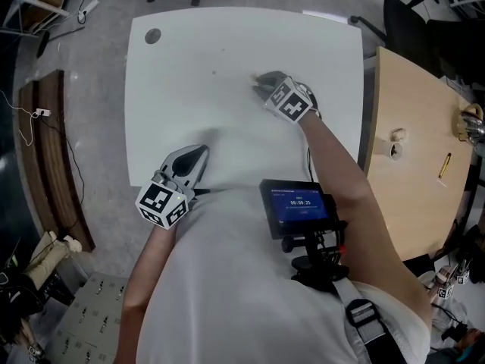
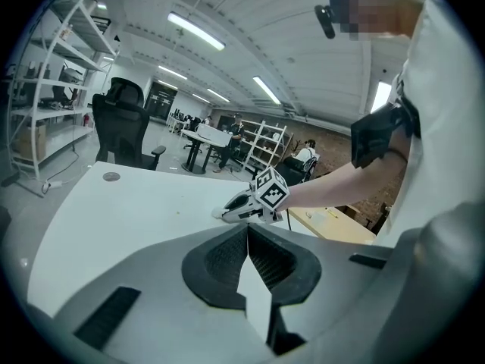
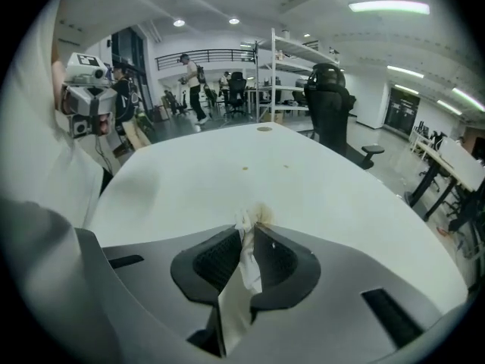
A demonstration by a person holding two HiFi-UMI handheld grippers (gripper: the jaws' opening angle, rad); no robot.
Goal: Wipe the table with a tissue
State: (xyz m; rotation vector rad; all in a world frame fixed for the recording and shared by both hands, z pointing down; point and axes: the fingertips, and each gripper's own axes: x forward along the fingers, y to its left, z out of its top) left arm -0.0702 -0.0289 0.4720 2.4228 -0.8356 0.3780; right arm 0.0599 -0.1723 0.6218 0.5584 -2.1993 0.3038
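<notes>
Where right gripper pinches, tissue crumpled; tip stained.

White table (grey cap inset), faintly speckled.

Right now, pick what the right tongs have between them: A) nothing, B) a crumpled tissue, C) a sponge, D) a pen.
B: the right gripper view shows the right tongs shut on a crumpled tissue, its stained tip pressed toward the white table.
</notes>
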